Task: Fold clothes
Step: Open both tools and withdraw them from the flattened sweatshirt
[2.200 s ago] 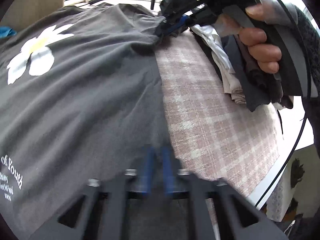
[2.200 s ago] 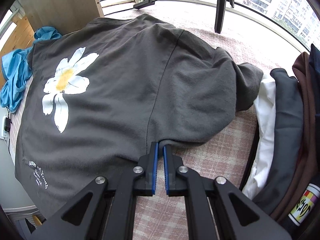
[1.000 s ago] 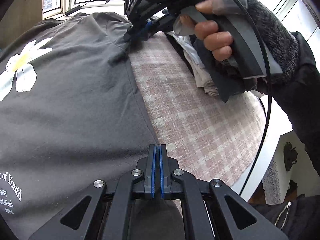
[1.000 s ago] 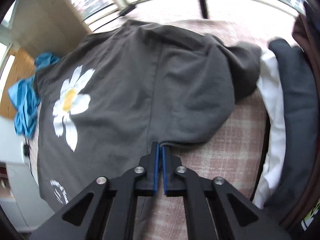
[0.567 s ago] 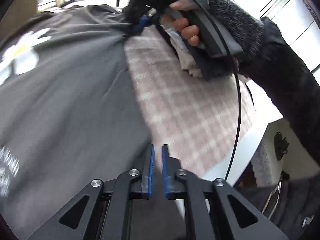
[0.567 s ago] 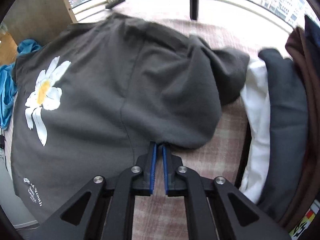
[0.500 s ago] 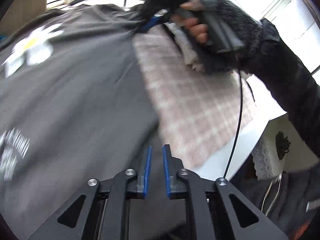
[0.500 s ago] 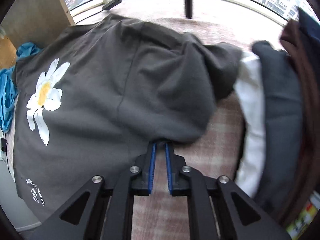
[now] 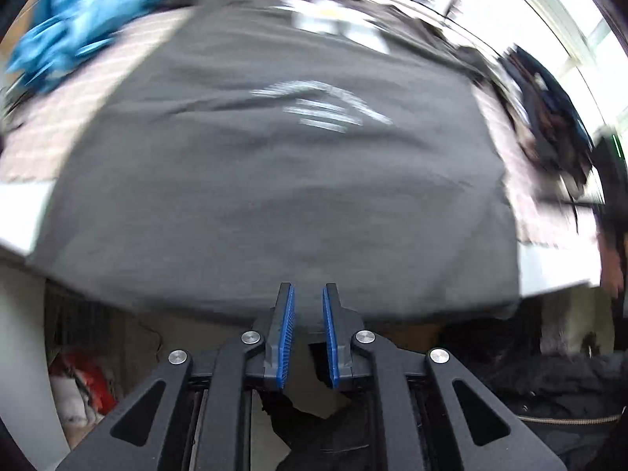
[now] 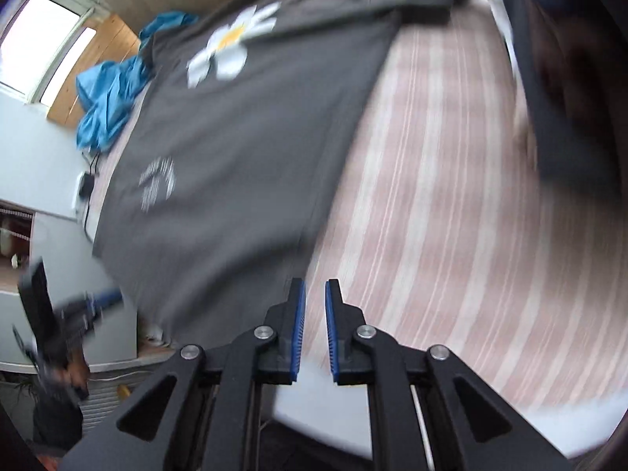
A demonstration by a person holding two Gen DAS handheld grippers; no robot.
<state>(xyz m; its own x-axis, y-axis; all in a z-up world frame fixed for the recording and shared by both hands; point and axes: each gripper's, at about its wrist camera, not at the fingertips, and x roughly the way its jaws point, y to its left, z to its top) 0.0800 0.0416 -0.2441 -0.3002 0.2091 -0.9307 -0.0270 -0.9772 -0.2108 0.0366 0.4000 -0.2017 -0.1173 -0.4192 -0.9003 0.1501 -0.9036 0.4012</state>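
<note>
The grey T-shirt (image 9: 274,196) lies flat on the checked tabletop (image 10: 451,216), its hem just ahead of the left tool (image 9: 306,306) — released, nothing between its pads. The right tool (image 10: 313,298), also slightly parted and empty, hovers just beside the shirt's side edge.

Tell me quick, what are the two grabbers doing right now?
Left gripper: open a little, nothing between the jaws, by the hem of the gray T-shirt.
Right gripper: open a little, holding nothing, over the plaid cloth.
</note>
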